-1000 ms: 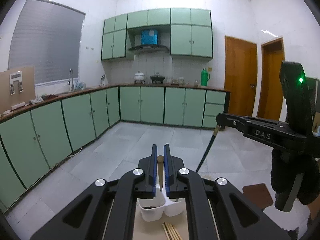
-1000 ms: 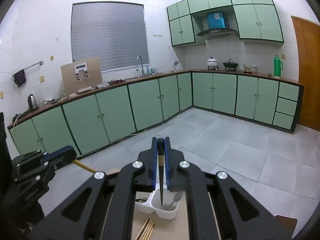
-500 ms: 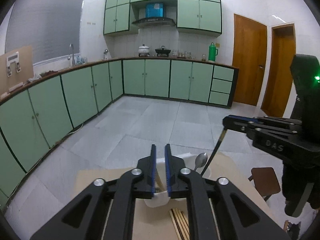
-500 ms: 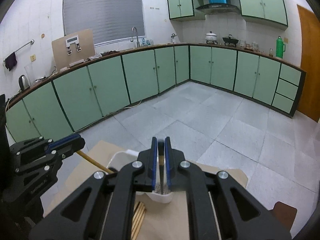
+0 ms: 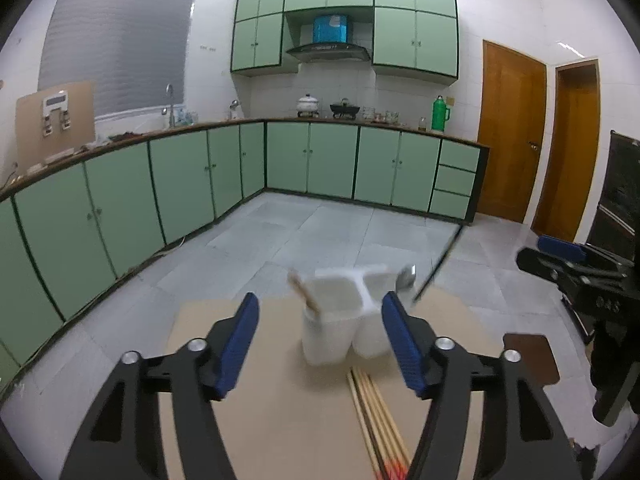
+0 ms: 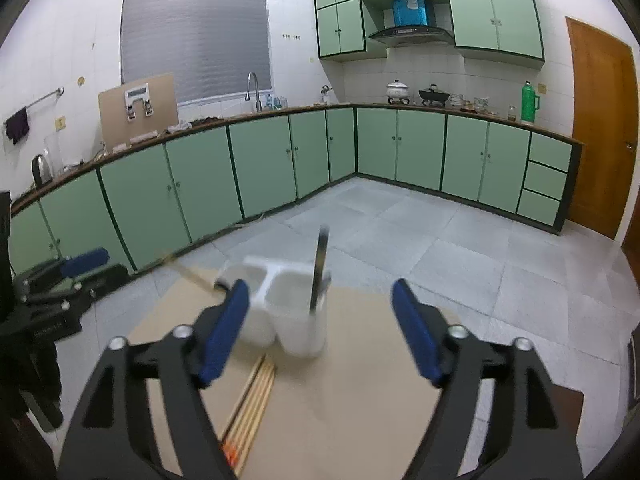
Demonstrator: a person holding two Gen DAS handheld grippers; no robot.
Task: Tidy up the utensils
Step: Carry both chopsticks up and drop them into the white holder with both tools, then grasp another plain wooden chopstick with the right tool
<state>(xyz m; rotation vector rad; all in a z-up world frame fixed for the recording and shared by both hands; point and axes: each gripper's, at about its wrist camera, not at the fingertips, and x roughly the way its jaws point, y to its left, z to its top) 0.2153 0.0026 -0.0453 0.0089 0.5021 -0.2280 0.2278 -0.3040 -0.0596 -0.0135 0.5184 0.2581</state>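
The left gripper (image 5: 316, 344) and the right gripper (image 6: 320, 330) are both opening right now, and their blue pads stand far apart with nothing pressed between them. Each one hangs above the tan table top (image 5: 280, 420) and looks down at the white utensil holder (image 5: 344, 320), which has two cups joined side by side. In the left wrist view, a wooden-handled utensil (image 5: 302, 290) leans in the left cup, and I cannot tell what kind it is. A metal spoon (image 5: 406, 276) and a thin dark-handled utensil (image 5: 440, 264) poke out of the right cup. In the right wrist view the dark-handled one stands almost straight up in the nearer cup, and the picture is too blurry there to say more. So I think three things are already put away in the holder, and the grippers are just letting go. The job does not look finished, though. A bunch of wooden chopsticks (image 5: 376, 420) lies flat on the table just in front of the holder, with the red ends toward the cameras. They are not in any cup yet. I think they are what is left to pick up and stand in the holder.
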